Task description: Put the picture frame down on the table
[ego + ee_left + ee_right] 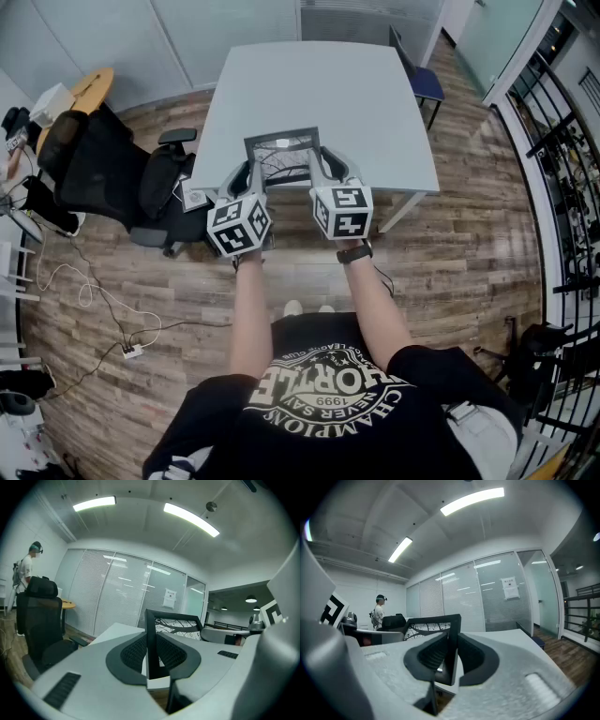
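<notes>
A dark-framed picture frame [282, 157] with a black-and-white branch print hangs above the near edge of the grey table [309, 84], held between both grippers. My left gripper [251, 178] is shut on its left side; the frame's edge [151, 644] stands upright between the dark pads. My right gripper [319, 171] is shut on the right side, where the frame edge [453, 648] is pinched between the jaws. The frame is tilted with its top away from me.
A black office chair [112, 173] stands left of the table, a blue chair [422, 80] at its far right. Cables and a power strip [131, 351] lie on the wooden floor. A person [378, 611] stands far off by the glass wall.
</notes>
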Action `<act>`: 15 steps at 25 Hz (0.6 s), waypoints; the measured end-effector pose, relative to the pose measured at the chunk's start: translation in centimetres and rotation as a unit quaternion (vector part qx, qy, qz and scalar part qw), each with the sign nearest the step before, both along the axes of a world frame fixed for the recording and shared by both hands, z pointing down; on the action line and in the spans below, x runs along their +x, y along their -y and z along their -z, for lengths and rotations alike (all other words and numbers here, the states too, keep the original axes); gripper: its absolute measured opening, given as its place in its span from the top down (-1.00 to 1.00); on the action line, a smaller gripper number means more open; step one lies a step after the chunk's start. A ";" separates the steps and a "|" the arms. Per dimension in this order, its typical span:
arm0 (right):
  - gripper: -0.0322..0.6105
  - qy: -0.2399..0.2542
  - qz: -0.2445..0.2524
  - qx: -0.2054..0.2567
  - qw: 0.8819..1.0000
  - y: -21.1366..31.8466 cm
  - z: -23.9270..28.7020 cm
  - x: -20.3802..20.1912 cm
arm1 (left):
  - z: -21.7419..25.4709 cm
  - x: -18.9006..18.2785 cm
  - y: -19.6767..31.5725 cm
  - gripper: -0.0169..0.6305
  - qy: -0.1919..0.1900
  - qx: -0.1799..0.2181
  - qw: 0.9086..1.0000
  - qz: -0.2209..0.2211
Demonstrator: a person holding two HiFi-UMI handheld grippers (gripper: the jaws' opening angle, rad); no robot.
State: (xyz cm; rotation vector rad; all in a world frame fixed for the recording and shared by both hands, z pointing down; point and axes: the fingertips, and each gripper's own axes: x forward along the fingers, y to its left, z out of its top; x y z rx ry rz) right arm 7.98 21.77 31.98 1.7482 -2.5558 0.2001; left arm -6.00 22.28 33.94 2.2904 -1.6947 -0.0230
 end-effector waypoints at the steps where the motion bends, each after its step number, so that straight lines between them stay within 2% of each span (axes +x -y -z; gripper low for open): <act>1: 0.70 -0.001 0.002 0.000 1.000 -0.1 -0.1 0.3 | -0.1 0.3 -0.2 0.73 0.000 -0.001 1.000 0.001; 10: 0.70 0.007 0.000 -0.011 1.000 -1.1 -0.9 3.9 | -0.3 3.9 -1.4 0.73 0.010 -0.001 1.000 0.000; 15: 0.69 0.009 0.023 -0.027 0.999 -1.4 -2.6 5.1 | -1.7 5.1 -2.0 0.73 0.011 -0.015 1.000 0.001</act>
